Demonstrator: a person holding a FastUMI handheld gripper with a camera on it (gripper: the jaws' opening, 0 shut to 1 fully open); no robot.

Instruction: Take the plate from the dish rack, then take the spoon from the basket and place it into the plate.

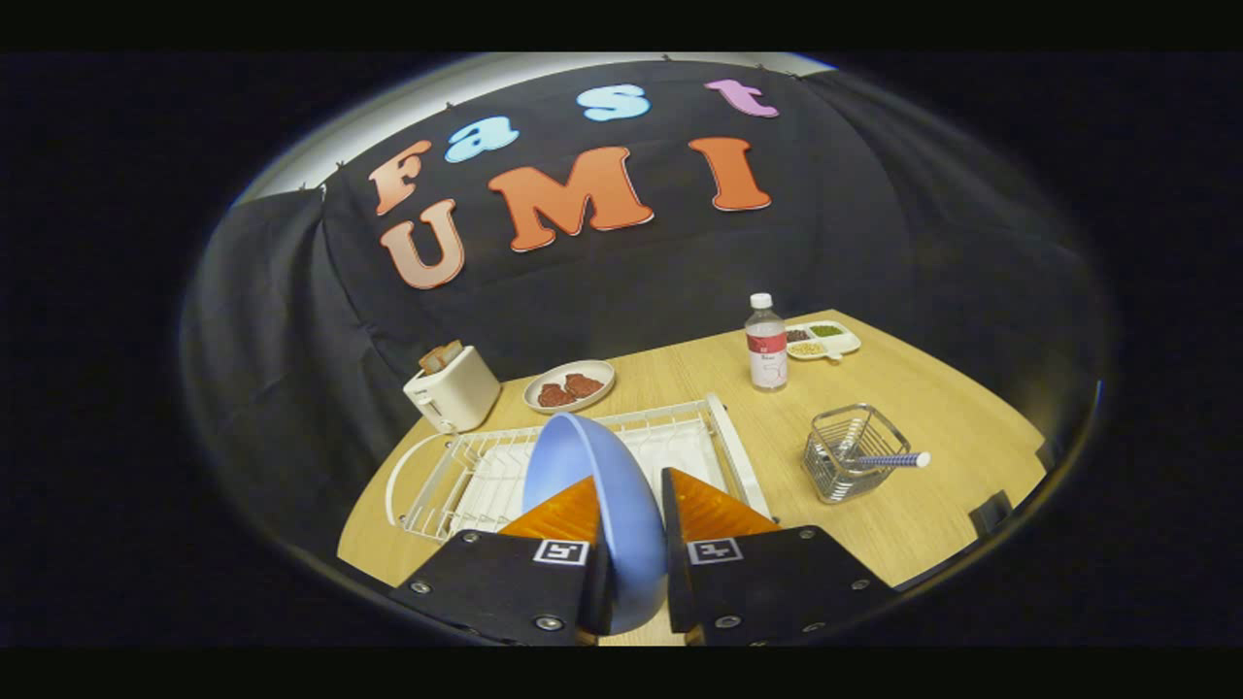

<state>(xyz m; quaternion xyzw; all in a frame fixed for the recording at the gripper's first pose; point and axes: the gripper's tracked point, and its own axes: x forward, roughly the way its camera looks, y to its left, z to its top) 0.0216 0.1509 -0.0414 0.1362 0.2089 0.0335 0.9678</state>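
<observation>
Gripping (629,505) blue plate (583,466) upright, edge-on

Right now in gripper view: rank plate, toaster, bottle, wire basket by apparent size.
1. Blue plate, clamped in the gripper, inflated by nearness.
2. Wire basket and toaster, too close to rank.
3. Bottle.

The gripper (631,524) pinches the plate (594,505) on edge, above the rack (680,437). At two o'clock the basket (855,454) stands, its spoon (889,460) poking out toward three. Bare table (777,456) lies between rack and basket. The bottle (766,342) stands at one o'clock, a snack tray (825,340) just behind. At eleven sit the toaster (453,386) and a meat dish (569,384).
</observation>
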